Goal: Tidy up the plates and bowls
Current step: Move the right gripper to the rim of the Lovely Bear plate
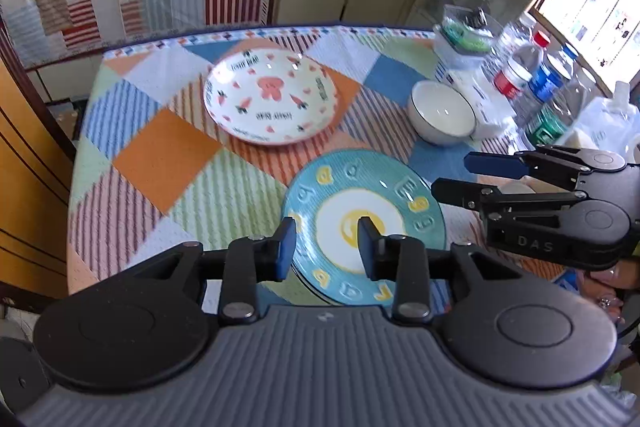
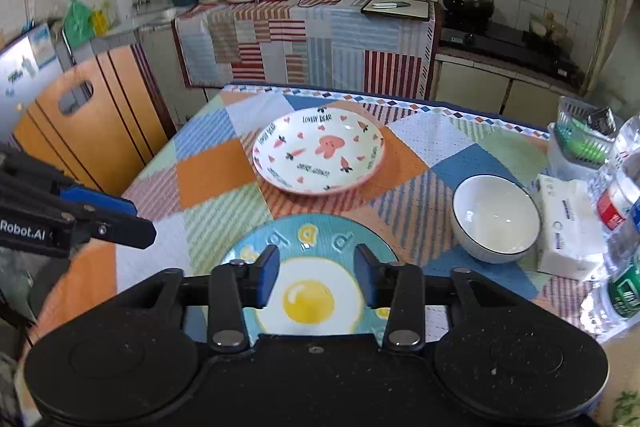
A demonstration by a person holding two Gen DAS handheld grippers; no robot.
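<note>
Where patchwork tablecloth (image 2: pixel 208 179) spreads: plates, bowl, tiled kitchen.

The teal plate (image 2: pixel 308 239) has its near rim hidden behind the right gripper (image 2: pixel 316 273)

Open right claw (image 2: pixel 316 273) above egg plate (image 2: pixel 308 301).

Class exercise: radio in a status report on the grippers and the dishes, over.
Left gripper and right gripper open, both over the fried-egg plate. Carrot-print dish and white bowl untouched on the tablecloth. Nothing in between.
</note>
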